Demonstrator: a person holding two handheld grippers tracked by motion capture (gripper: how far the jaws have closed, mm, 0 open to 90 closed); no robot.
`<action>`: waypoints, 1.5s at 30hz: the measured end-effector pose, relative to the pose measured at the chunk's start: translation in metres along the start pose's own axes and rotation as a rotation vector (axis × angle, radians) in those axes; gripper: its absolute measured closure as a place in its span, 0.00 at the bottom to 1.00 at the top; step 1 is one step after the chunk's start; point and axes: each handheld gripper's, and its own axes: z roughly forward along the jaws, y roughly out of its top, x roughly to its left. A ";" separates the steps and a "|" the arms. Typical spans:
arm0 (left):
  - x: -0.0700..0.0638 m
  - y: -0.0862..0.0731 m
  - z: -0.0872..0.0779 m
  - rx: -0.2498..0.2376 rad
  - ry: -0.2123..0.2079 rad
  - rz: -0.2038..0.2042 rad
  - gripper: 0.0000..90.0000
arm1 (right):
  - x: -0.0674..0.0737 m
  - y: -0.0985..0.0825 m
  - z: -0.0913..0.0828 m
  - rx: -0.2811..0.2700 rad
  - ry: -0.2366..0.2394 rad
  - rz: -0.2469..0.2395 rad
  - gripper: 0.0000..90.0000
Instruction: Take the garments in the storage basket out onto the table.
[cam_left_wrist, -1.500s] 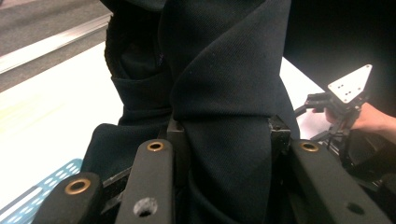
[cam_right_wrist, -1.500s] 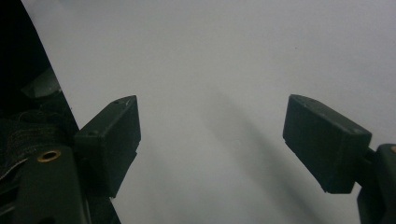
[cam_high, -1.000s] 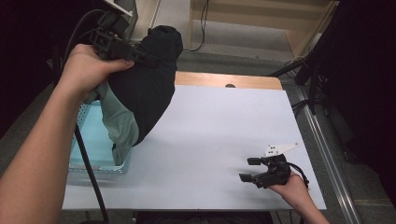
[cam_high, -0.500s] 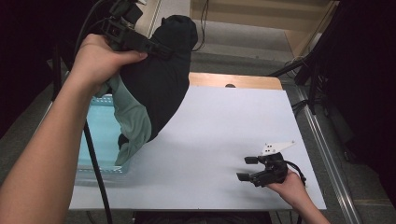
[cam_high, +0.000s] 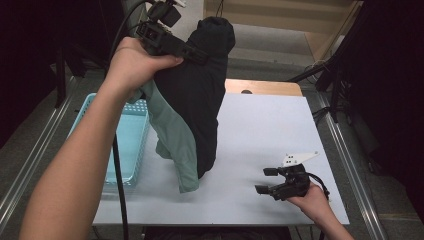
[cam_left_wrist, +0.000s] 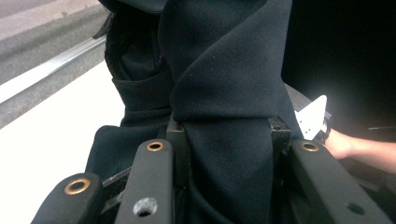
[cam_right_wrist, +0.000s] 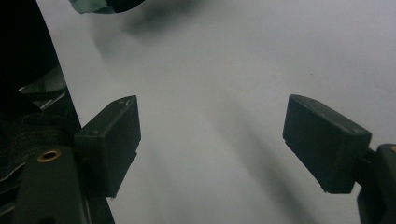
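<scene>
Left gripper (cam_high: 192, 52): raised at the far left, jaws clamped on a thick fold of the black garment (cam_high: 200, 100).
Black garment: hangs from the left gripper above the white table (cam_high: 260, 130), its green lining (cam_high: 175, 140) trailing down just right of the blue basket (cam_high: 120, 140).
Right gripper (cam_high: 267, 181): rests low at the near right of the table, jaws spread wide, nothing between them.

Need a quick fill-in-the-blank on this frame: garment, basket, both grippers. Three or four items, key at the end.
1. The left gripper is shut on a bunched ____ garment with a green lining.
2. The light blue basket stands at the table's ____ edge in the high view.
3. The right gripper rests low over the white table with its jaws ____.

Missing words: black; left; open
</scene>
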 end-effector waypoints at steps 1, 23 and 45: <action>-0.001 0.001 0.003 0.001 0.006 0.005 0.74 | 0.000 0.000 0.000 -0.001 0.001 0.000 0.20; -0.009 0.005 0.064 0.028 -0.006 0.041 0.73 | 0.000 -0.005 -0.007 -0.015 -0.011 0.015 0.20; 0.005 -0.030 0.119 0.020 -0.060 -0.003 0.73 | 0.000 -0.007 -0.010 -0.020 -0.022 0.018 0.20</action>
